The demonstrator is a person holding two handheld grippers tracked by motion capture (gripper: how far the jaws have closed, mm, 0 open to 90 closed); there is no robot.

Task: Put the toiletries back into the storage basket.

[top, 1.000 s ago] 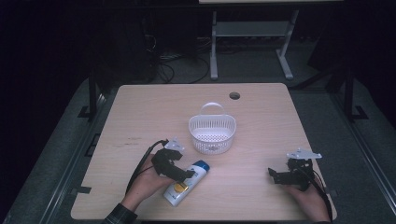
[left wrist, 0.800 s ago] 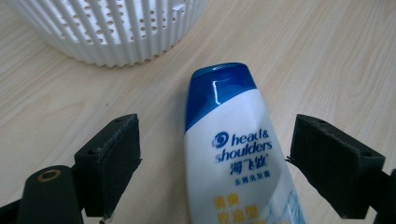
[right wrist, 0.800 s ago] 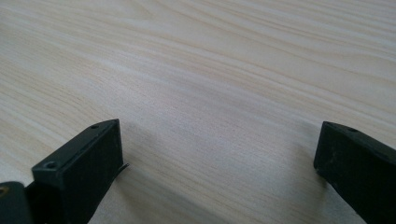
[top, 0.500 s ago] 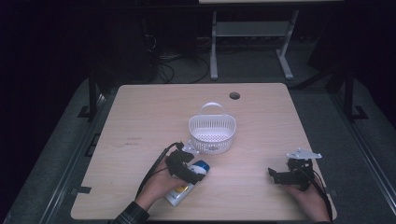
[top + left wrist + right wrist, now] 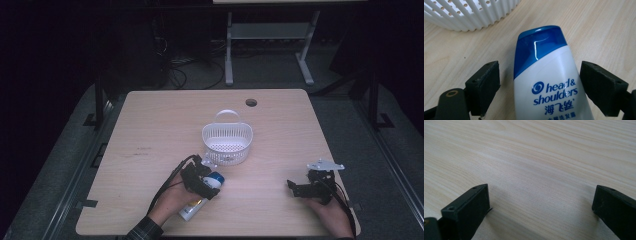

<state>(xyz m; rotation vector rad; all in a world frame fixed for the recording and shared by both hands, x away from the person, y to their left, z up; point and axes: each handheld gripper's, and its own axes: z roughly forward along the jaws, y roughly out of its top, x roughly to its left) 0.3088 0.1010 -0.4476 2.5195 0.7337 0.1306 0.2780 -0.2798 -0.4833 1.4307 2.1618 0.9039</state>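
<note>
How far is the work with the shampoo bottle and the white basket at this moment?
Done: nothing is in the white slotted plastic basket that I can see. In hand: the left hand-held gripper has its open jaws on both sides of the white shampoo bottle with a blue cap, which lies on the wooden table; they are not closed yet. Left: closing, lifting, probably placing it in the basket. The right hand-held gripper rests open.

table [image 5: 150, 130]: light wood, with a round hole [image 5: 251, 102] near the far edge at 1 o'clock | white basket [image 5: 227, 139]: stands near the middle, handle up | shampoo bottle [image 5: 202, 195]: white with a blue cap, lies flat at 7 o'clock, cap toward the basket
</note>
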